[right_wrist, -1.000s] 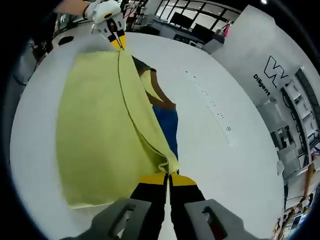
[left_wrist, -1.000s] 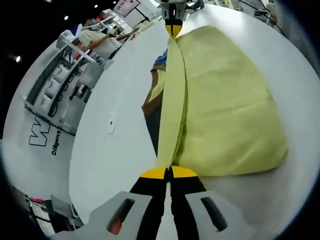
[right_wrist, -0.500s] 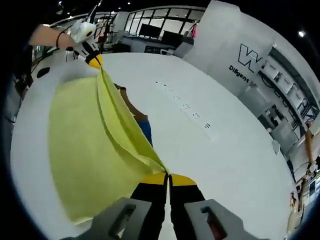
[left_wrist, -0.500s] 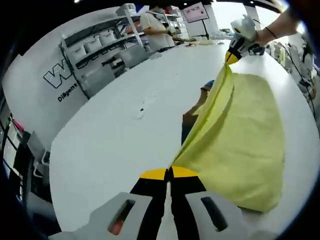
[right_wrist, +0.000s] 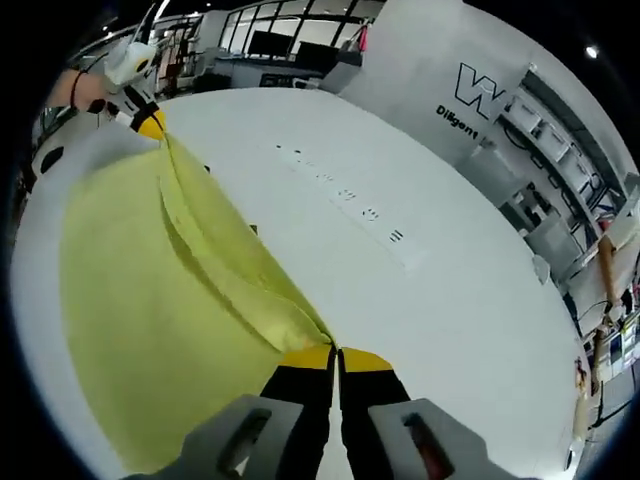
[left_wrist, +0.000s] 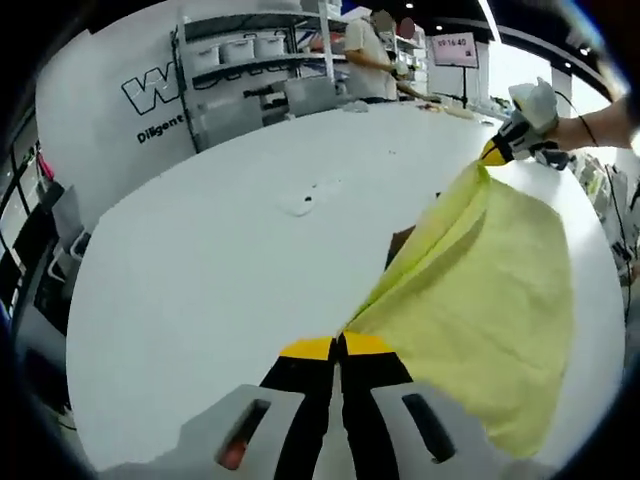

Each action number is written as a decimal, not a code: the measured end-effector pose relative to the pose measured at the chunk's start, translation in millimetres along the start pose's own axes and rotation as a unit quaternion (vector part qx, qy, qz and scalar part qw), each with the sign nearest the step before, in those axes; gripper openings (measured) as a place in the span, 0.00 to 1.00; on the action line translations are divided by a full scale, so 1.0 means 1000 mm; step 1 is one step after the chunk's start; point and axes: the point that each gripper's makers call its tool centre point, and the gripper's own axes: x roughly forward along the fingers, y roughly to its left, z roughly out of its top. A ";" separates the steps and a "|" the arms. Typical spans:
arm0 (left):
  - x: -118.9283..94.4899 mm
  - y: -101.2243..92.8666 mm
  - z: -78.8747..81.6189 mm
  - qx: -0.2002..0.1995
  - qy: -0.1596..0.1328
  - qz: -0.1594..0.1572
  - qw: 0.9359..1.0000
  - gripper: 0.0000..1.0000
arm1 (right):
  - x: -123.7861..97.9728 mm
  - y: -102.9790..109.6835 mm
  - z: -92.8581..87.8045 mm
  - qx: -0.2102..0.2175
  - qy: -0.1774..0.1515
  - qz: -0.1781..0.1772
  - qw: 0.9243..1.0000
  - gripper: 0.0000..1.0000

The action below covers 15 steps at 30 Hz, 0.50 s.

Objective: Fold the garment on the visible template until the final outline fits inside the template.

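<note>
A pale yellow garment (left_wrist: pixel 480 290) lies on the white table (left_wrist: pixel 210 280), with one long edge raised and stretched taut between the two grippers. My left gripper (left_wrist: pixel 338 346) is shut on one end of that edge. The right gripper (left_wrist: pixel 492 152), held by a hand, pinches the far end. In the right gripper view my right gripper (right_wrist: pixel 337 355) is shut on the garment (right_wrist: pixel 140 290), and the left gripper (right_wrist: pixel 151 124) holds the far corner. A small dark brown patch (left_wrist: pixel 401 238) peeks out under the raised edge.
Small printed marks (right_wrist: pixel 372 213) run in a row across the bare table (right_wrist: pixel 440 300) beside the garment. A white wall with a logo (left_wrist: pixel 160 95), shelves and a standing person (left_wrist: pixel 365 50) lie beyond the table's far edge.
The raised edge has been carried sideways over the blue and brown piece, which is now almost wholly covered. Both views have tilted up toward the room. Both grippers stay shut on the garment.
</note>
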 end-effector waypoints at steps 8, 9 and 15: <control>0.005 0.000 -0.001 -0.010 0.013 0.016 1.000 0.05 | 0.006 0.000 -0.001 0.004 0.013 -0.007 1.000 0.00; 0.007 0.001 -0.002 -0.017 0.014 0.021 1.000 0.05 | 0.007 0.000 -0.003 0.005 0.017 -0.006 1.000 0.00; 0.009 0.000 -0.004 -0.036 0.022 0.037 0.998 0.05 | 0.008 -0.003 0.002 0.001 -0.003 -0.018 1.000 0.00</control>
